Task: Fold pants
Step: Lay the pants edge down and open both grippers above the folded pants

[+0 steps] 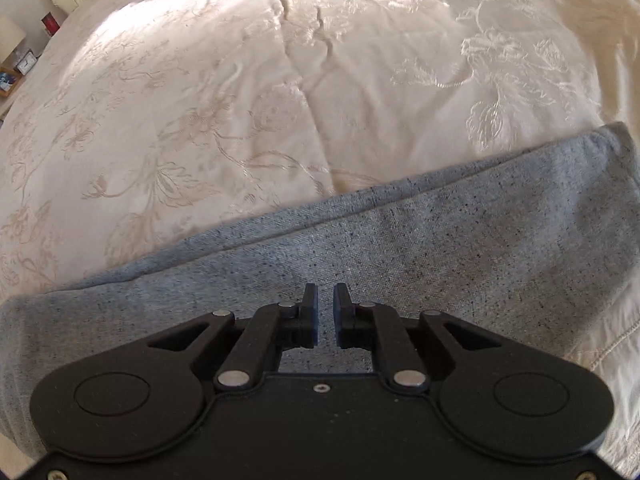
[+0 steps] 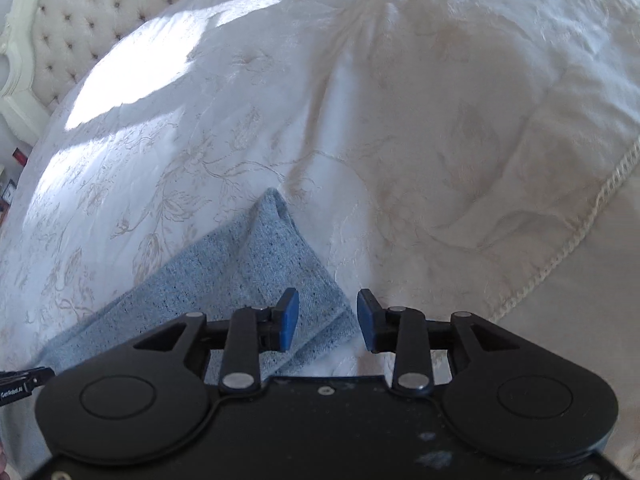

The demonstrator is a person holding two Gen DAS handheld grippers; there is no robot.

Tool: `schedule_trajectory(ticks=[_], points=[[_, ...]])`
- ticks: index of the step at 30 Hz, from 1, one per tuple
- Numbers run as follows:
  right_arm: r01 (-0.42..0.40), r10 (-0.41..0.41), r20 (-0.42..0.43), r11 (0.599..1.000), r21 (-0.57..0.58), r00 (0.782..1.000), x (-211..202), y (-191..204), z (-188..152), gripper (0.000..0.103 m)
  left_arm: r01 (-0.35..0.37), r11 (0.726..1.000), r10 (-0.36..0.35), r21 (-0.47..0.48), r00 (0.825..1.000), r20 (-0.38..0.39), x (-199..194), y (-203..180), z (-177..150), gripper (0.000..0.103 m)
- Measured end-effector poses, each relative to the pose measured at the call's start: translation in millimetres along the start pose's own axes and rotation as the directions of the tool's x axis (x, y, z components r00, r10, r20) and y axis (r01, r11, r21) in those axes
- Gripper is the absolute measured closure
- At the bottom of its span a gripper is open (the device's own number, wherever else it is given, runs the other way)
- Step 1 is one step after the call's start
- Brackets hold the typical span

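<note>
Light blue denim pants (image 1: pixel 400 240) lie flat as a long band across a cream embroidered bedspread (image 1: pixel 240 100). My left gripper (image 1: pixel 326 296) hovers over the middle of the pants, jaws nearly together with a narrow gap and nothing between them. In the right wrist view one end of the pants (image 2: pixel 256 264) points up to a corner. My right gripper (image 2: pixel 328 306) is open over that end's right edge, with its left finger over the denim and its right finger over the bedspread (image 2: pixel 440 160).
A tufted cream headboard (image 2: pixel 80 20) stands at the upper left of the right wrist view. A bedside table with a lamp, a clock (image 1: pixel 25 65) and a red object (image 1: pixel 50 24) stands beside the bed. A corded seam (image 2: pixel 580 220) crosses the bedspread on the right.
</note>
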State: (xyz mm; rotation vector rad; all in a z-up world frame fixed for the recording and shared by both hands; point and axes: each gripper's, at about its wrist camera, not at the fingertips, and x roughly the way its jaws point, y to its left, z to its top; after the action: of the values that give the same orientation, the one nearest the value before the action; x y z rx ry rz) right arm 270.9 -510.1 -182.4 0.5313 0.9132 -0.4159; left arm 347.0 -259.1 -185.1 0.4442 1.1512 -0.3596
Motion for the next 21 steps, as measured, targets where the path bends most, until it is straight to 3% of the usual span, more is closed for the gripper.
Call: schedule_trajectory(ticks=[2,4,7,10,12,16,21], points=[[-0.018,0.018,-0.007,0.999,-0.044,1.000,8,4,10,0.067,-0.047,0.999,0.045,-0.025,0.996,-0.077,24,1,3,0.085],[-0.027,0.025,-0.027,0.997,-0.077,0.999,18,5,17,0.067,-0.053,0.993,0.042,-0.101,0.993,-0.107,37,11,6,0.085],[-0.087,0.071,-0.142,0.990,-0.107,0.987,34,-1,17,0.066,-0.045,0.984,0.022,-0.170,0.990,-0.137,38,20,13,0.086],[-0.107,0.061,-0.241,0.977,-0.184,0.969,33,-6,6,0.067,-0.062,0.986,0.039,-0.153,0.988,-0.149,38,21,20,0.085],[-0.102,0.048,-0.260,0.974,-0.200,0.965,23,-13,0,0.067,-0.071,0.987,0.049,-0.147,0.987,-0.152,33,21,24,0.085],[-0.149,0.125,-0.169,0.979,-0.136,0.978,0,-36,7,0.066,-0.066,0.983,0.043,-0.171,0.990,-0.137,18,23,30,0.085],[-0.201,0.218,-0.264,0.975,0.092,0.940,23,-61,6,0.062,-0.075,0.982,0.056,-0.173,0.992,-0.111,-1,17,25,0.085]])
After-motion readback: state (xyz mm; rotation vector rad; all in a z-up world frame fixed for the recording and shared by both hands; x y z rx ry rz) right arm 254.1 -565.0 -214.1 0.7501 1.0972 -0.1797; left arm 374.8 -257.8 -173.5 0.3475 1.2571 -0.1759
